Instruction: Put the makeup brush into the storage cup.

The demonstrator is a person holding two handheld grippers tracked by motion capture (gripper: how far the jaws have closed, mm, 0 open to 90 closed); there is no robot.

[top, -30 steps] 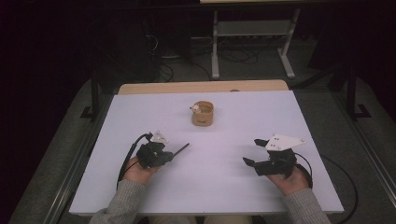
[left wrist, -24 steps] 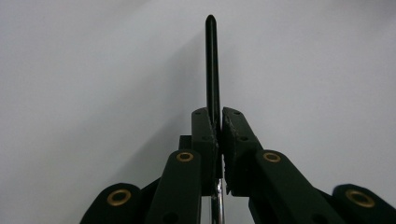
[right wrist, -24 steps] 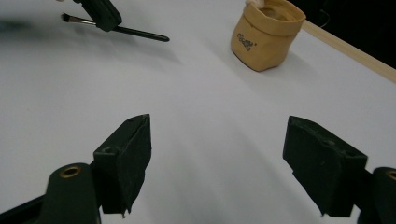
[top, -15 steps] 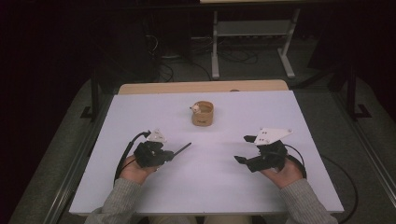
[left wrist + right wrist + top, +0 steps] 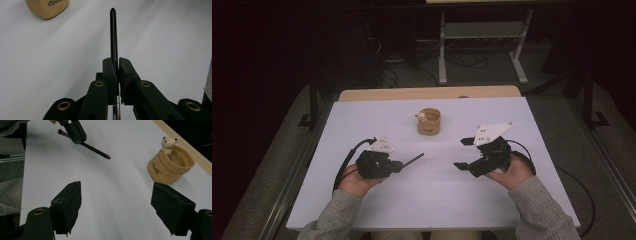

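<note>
On the near left of the white worktop (image 5: 437, 200), the left tongs (image 5: 399, 165) are clamping a black pen (image 5: 411, 161) near its back end, so most of the shaft is sticking out free toward the far right, its tip pointing roughly at the tan cup (image 5: 429, 121); judging by that grip, the long free end is being kept ready to drop into the cup's mouth. In the left gripper view the pads are pressing together on the pen (image 5: 113, 37) with the shaft running straight out between them, and the cup's edge (image 5: 47, 7) is sitting off at the far left. On the near right, the right tongs (image 5: 464, 153) are standing wide apart, holding nothing and facing in toward the middle; they are probably waiting to steady the cup. In the right gripper view the cup (image 5: 171, 167) is leaning, its mouth tilted open, with a small bear figure (image 5: 168, 143) perching on its far rim. The bear is taking up part of the opening, so the pen would likely have to enter beside it. Between pen tip and cup the worktop is lying bare. Beyond the far edge, a wooden strip (image 5: 427, 93) and a metal stand (image 5: 482, 35) on the floor are sitting well apart from the work.
</note>
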